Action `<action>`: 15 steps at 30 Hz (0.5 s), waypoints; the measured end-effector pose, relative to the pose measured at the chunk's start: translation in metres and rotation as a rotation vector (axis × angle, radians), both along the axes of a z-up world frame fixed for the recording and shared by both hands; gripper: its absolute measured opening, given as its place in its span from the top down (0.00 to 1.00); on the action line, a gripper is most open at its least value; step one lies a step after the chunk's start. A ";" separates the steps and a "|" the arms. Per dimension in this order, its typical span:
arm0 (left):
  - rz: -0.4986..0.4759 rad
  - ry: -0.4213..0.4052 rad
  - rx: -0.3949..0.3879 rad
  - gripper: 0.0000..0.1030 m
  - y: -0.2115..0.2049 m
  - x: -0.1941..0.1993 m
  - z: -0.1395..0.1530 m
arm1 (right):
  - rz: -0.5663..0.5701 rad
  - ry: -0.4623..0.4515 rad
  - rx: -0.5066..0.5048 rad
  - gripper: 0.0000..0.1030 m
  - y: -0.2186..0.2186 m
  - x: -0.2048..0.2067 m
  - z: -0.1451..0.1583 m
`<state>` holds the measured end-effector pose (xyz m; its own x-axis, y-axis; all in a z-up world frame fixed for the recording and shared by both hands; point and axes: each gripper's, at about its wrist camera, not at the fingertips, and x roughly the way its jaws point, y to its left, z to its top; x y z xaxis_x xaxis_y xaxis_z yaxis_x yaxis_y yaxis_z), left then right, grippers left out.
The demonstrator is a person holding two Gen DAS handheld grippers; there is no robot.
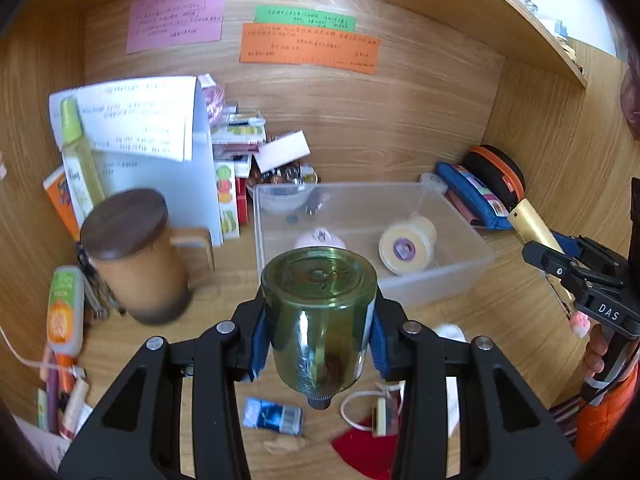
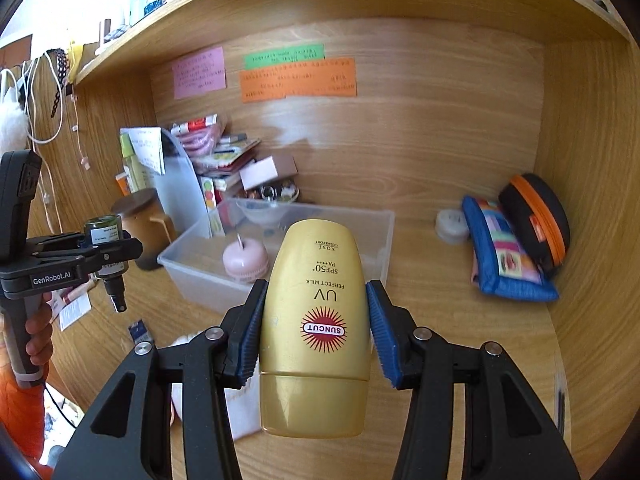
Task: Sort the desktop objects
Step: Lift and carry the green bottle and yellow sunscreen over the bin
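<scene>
My left gripper [image 1: 318,320] is shut on a green glass bottle [image 1: 320,320], held upside down with its dark nozzle pointing at the desk. The same bottle [image 2: 105,236] shows in the right wrist view, clamped in the left gripper [image 2: 106,250]. My right gripper [image 2: 316,320] is shut on a yellow sunscreen bottle [image 2: 316,320], cap toward the camera; its blue pads press both sides. In the left wrist view that bottle [image 1: 534,226] sticks out of the right gripper [image 1: 560,260]. A clear plastic bin [image 1: 440,280] sits just beyond both grippers, holding a pink round item [image 2: 245,260] and a tape roll [image 1: 406,246].
A brown lidded mug [image 1: 136,256] stands left of the bin, beside papers and a box stack [image 1: 232,184]. A blue pouch [image 2: 504,256] and a black-orange case [image 2: 536,224] lie at the right wall. Small items, a blue packet [image 1: 274,416] and a red cloth [image 1: 364,452], litter the near desk.
</scene>
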<state>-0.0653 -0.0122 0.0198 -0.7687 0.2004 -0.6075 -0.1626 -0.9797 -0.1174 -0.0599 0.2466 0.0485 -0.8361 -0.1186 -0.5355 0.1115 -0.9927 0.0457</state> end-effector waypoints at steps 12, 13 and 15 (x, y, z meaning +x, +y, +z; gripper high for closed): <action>-0.011 0.037 -0.009 0.61 0.000 -0.038 0.025 | 0.046 0.010 0.009 0.56 -0.008 -0.048 0.015; -0.009 0.032 -0.007 0.61 -0.001 -0.043 0.024 | 0.050 0.008 0.010 0.56 -0.010 -0.054 0.014; -0.002 0.021 -0.008 0.61 -0.002 -0.052 0.022 | 0.059 0.000 0.008 0.56 -0.013 -0.063 0.013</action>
<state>-0.1174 -0.0144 0.0415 -0.7805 0.1976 -0.5931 -0.1671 -0.9802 -0.1066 -0.1232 0.2339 0.0614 -0.8279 -0.1633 -0.5366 0.1695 -0.9848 0.0383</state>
